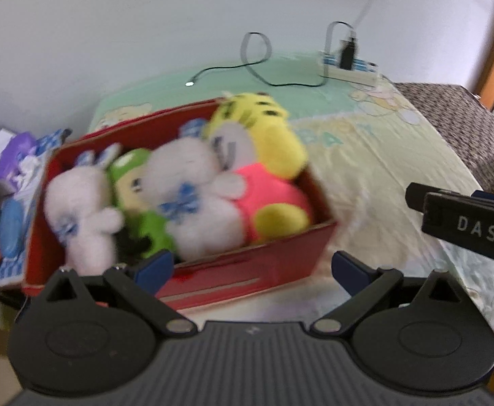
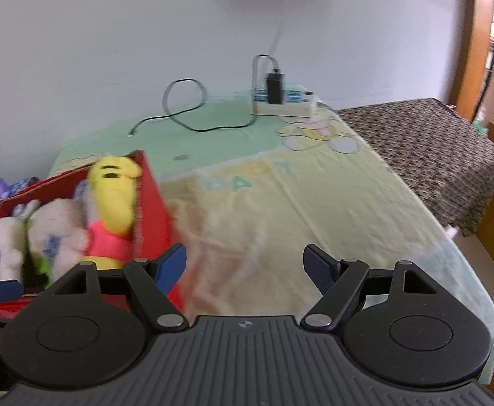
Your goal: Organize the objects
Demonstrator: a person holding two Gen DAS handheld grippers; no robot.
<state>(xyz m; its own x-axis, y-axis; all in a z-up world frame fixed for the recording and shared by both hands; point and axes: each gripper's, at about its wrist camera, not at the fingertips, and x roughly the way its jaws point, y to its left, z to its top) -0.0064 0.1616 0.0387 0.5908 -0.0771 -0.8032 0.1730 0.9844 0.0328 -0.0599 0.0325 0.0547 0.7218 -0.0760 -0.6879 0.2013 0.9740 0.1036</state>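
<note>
Both tools, left tool (image 1: 252,267) and right tool (image 2: 243,267), hover spread and empty above the worktop's near edge. At the worktop's left edge, a red box (image 1: 280,264) holds the plush toys (image 1: 192,186), packed tight. Sorting looks nearly finished; any last nudge should press toys down gently, avoiding tipping the box.

The left gripper (image 1: 252,267) hung with fingers (image 1: 154,265) spread before a red box (image 1: 280,264) packed with plush toys (image 1: 192,189) (blurred), set on a baby-print cloth (image 1: 375,155) covering the surface.
</note>
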